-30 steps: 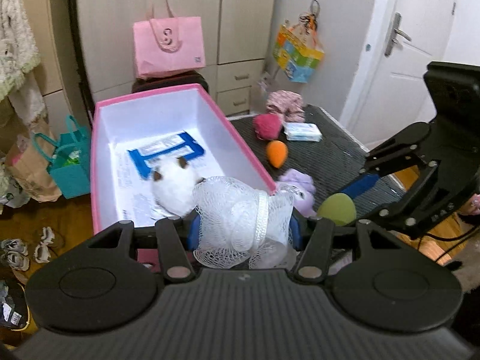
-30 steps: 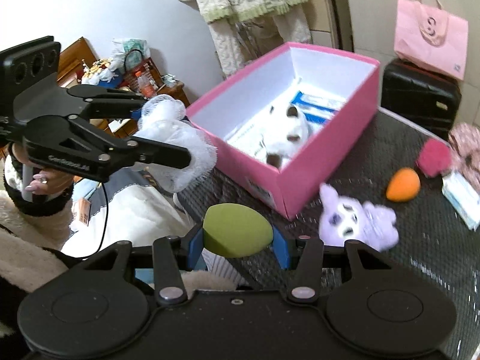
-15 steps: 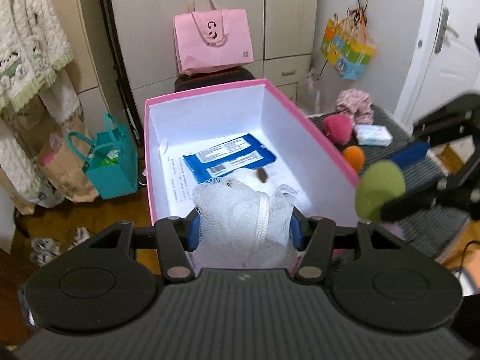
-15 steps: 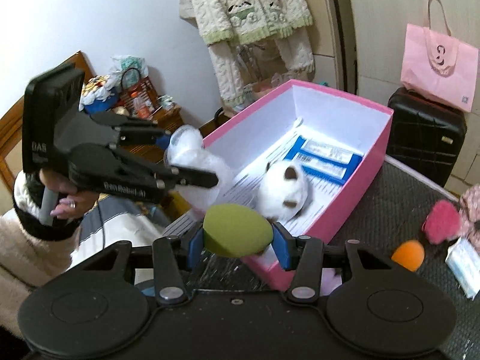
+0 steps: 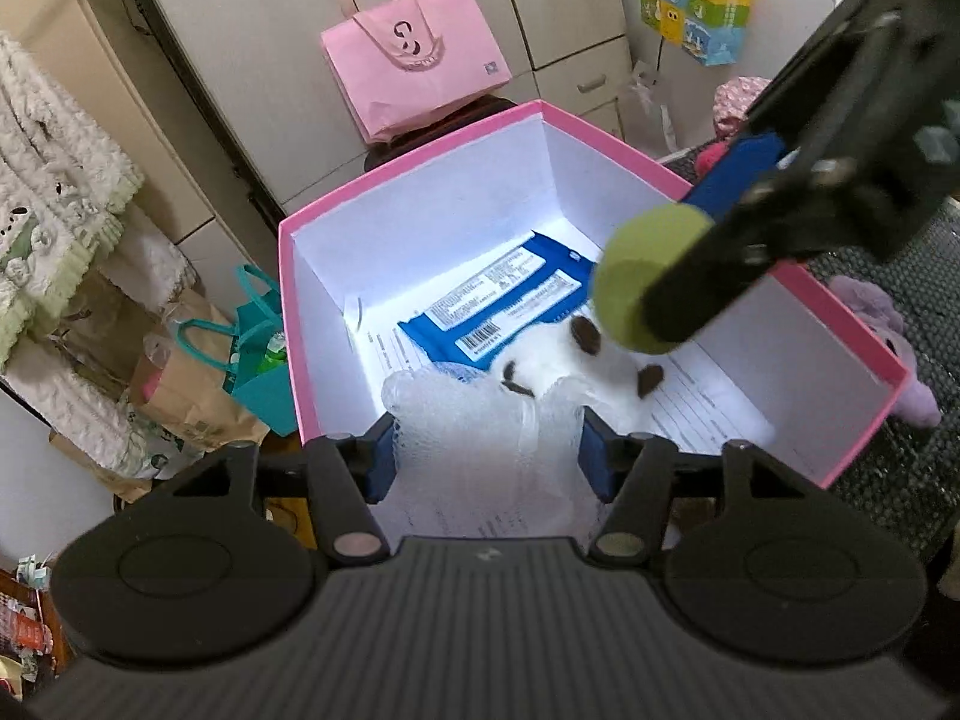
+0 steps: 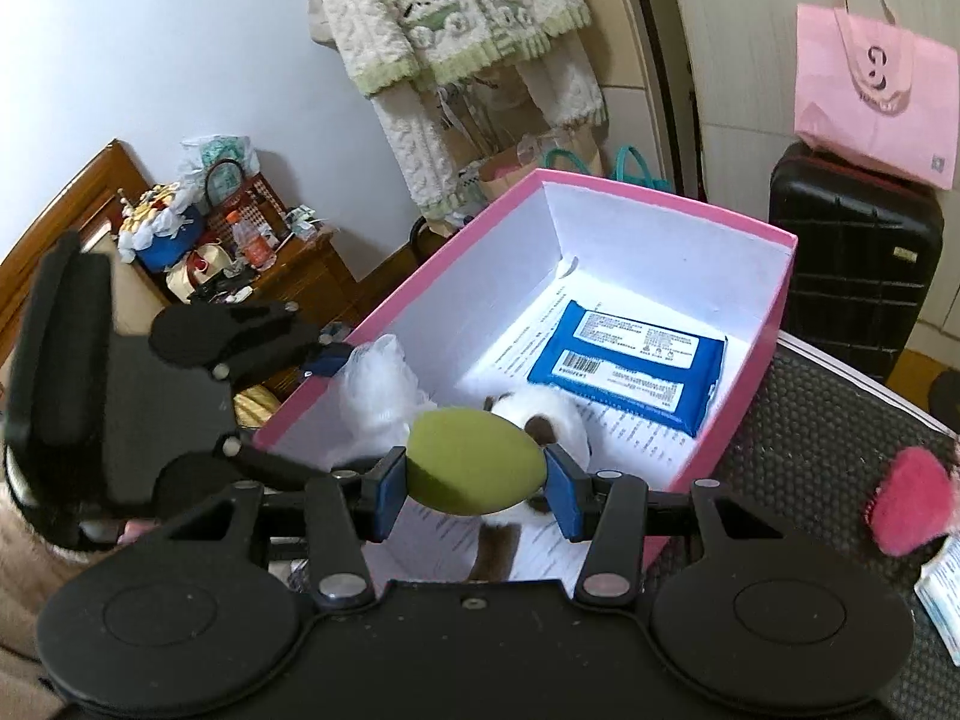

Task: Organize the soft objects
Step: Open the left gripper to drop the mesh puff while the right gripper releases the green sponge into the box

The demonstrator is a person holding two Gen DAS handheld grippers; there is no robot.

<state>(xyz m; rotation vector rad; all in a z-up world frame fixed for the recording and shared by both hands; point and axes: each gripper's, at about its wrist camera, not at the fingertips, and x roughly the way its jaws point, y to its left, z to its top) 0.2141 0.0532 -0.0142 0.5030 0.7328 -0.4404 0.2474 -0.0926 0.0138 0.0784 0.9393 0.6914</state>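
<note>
A pink box holds a blue wipes pack and a white plush with brown spots. My left gripper hangs over the box's near end. Its jaws are opening around a white mesh pouf, which is blurred and still fills the gap, touching both pads. My right gripper is shut on a green egg-shaped sponge, held above the plush inside the box.
A purple plush lies on the dark mat beside the box. A pink fluffy item and a tissue pack sit at the right. Behind stand a black suitcase, a pink bag and a teal bag.
Both grippers came in over the box. The left sank toward its near end and its jaws widened a little. The right carried the green sponge from beside the box to above the plush.
</note>
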